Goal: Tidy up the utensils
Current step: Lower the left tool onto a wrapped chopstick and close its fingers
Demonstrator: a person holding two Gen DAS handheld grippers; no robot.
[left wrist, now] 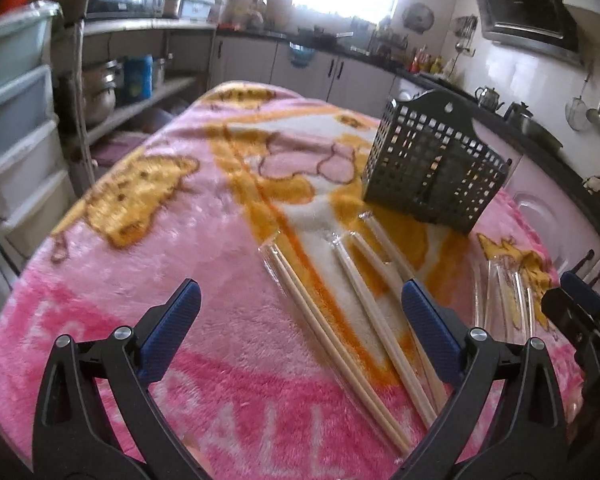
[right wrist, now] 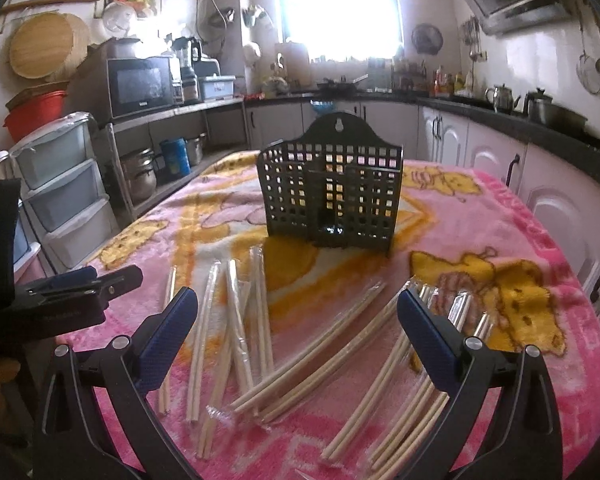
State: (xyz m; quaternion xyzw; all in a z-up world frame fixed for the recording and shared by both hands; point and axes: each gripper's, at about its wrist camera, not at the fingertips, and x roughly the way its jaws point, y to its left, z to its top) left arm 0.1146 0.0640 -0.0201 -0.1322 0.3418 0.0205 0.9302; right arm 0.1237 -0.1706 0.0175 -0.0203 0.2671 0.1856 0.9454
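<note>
Several pairs of wooden chopsticks in clear wrappers (right wrist: 312,356) lie scattered on the pink blanket (right wrist: 500,240) over the table. Behind them stands an upright black lattice utensil holder (right wrist: 332,196), with nothing showing inside it. My right gripper (right wrist: 298,312) hangs open above the middle of the pile, holding nothing. In the left wrist view my left gripper (left wrist: 300,300) is open over the left-hand chopsticks (left wrist: 332,328), with the holder (left wrist: 432,172) at the far right. The right gripper's tip (left wrist: 580,304) shows at that view's right edge; the left gripper (right wrist: 80,284) shows at the right wrist view's left edge.
Plastic drawer units (right wrist: 64,192) and a shelf with pots (right wrist: 148,168) stand left of the table. Kitchen counters and cabinets (right wrist: 480,136) run along the back and right. The blanket (left wrist: 140,280) left of the chopsticks is bare.
</note>
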